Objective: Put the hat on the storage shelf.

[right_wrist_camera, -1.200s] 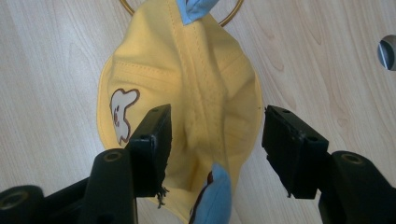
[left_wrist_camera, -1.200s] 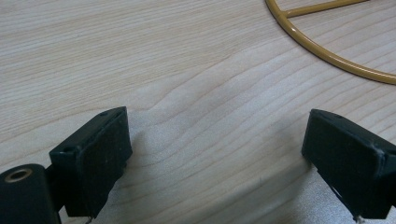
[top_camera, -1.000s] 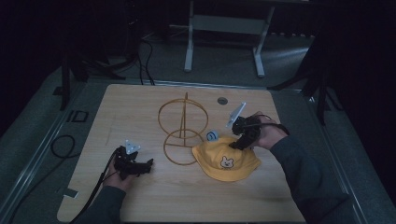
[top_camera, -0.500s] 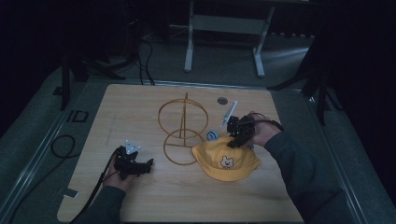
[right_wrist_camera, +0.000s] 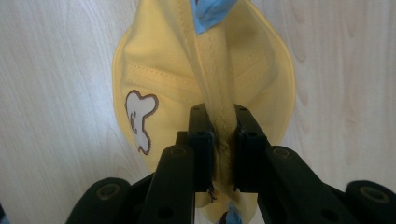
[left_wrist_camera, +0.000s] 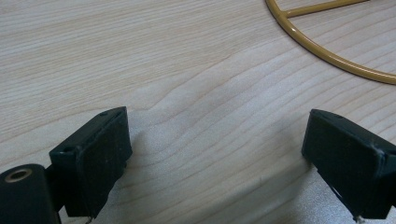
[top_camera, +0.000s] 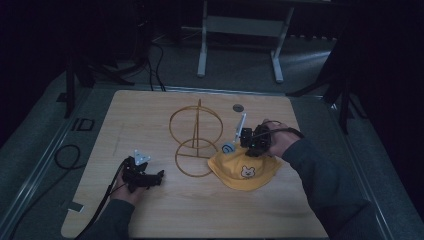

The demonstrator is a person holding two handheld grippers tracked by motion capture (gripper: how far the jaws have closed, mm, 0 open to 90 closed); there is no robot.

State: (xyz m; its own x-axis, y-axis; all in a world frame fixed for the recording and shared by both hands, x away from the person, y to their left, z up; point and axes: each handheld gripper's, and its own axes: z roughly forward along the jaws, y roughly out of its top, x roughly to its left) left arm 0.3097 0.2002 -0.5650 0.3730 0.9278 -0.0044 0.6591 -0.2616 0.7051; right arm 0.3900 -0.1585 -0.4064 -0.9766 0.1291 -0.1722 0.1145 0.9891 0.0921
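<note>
The right gripper (right_wrist_camera: 218,140) is clamped on a raised fold of the yellow bear-face hat (top_camera: 245,170), which lies on the worktop (top_camera: 150,110) just beside the gold wire hat stand (top_camera: 196,135). Compared with a second ago, this gripper has shifted slightly toward the stand, and the hat's near edge is drawn up with it. The left gripper (left_wrist_camera: 219,154) rests as before, jaws wide apart over bare wood, near the stand's base ring (left_wrist_camera: 327,51).
</note>
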